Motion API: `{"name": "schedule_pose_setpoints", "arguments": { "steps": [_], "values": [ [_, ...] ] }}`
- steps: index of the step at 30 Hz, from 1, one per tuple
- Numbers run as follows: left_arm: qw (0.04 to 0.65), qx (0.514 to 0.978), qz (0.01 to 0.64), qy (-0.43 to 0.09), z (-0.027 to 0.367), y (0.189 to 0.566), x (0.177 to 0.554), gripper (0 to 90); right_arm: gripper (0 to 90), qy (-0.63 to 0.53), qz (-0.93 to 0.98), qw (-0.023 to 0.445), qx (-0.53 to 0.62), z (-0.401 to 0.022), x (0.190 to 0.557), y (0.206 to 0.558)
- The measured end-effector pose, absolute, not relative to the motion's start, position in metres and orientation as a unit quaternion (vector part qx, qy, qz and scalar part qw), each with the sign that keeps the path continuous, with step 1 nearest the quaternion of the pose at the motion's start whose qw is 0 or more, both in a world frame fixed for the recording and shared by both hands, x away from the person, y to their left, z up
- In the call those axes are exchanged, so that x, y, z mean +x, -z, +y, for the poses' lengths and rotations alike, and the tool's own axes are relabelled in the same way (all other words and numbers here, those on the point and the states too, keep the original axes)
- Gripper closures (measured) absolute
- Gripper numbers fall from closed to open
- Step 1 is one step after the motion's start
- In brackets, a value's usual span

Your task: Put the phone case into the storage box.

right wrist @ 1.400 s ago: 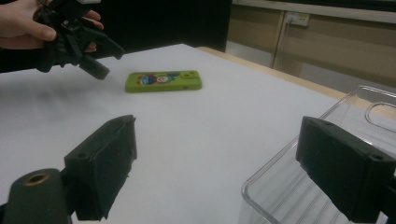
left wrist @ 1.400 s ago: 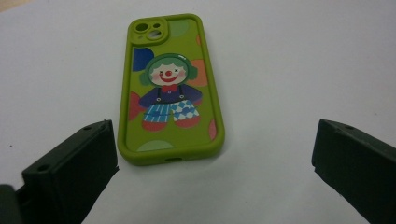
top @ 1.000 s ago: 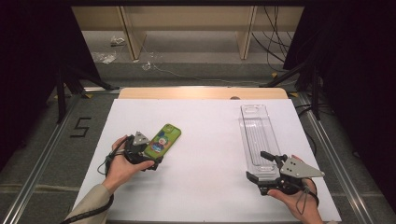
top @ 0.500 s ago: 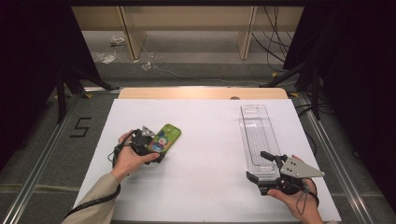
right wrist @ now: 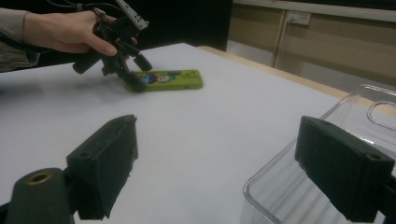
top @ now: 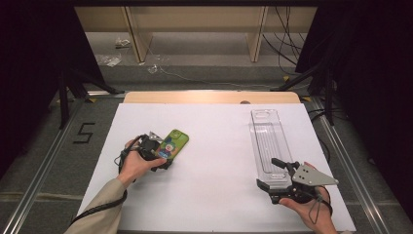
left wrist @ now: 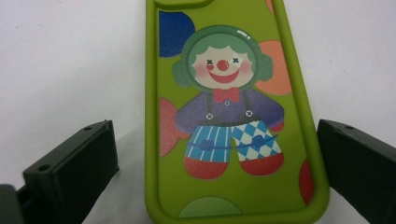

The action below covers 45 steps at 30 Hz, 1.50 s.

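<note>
1. Near edge of the table, right corner: right gripper in a hand, jaws apart with nothing between the pads; in the right gripper view one jaw stands over bare white top and the other over the near end of the clear tray.
2. Clear tray: lies along the right edge, long axis near to far; high view gives its whole outline, right gripper view only its ribbed near corner.
3. Left half, midway to the far edge: left gripper, tilted down onto the near end of the phone case; jaws apart, astride its two long sides; left gripper view shows a gap at one pad, the other pad close beside the rim, contact not clear.
4. Phone case: green, flat on the table, long axis slanting toward the far right; the clown print reads clearly in the left gripper view, head toward the far end; the high view shows it as coloured blotches.
</note>
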<state>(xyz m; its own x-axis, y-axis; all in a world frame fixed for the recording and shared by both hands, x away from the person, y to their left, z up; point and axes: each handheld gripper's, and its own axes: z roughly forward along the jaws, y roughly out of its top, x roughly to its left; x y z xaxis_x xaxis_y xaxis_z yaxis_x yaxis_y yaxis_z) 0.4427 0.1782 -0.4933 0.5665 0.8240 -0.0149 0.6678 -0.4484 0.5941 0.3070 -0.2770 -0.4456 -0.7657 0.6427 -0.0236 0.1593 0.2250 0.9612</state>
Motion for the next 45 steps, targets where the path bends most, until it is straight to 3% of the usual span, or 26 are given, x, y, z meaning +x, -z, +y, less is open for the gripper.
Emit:
{"name": "schedule_pose_setpoints", "arguments": {
  "steps": [12,19,45],
  "values": [
    [0.274,0.841,0.448,-0.128,0.1768,0.4907,0.445,4.3,14.4,-0.561,0.754,0.212,0.267,-0.2765,0.3071,0.4462],
    [0.276,0.84,0.449,-0.129,0.1765,0.4878,0.4436,14.7,14.5,-0.56,0.755,0.212,0.267,-0.2765,0.3071,0.4465],
    [0.28,0.836,0.454,-0.129,0.1771,0.4876,0.4428,16.1,14.8,-0.562,0.753,0.211,0.267,-0.2766,0.307,0.4463]
  ]
}}
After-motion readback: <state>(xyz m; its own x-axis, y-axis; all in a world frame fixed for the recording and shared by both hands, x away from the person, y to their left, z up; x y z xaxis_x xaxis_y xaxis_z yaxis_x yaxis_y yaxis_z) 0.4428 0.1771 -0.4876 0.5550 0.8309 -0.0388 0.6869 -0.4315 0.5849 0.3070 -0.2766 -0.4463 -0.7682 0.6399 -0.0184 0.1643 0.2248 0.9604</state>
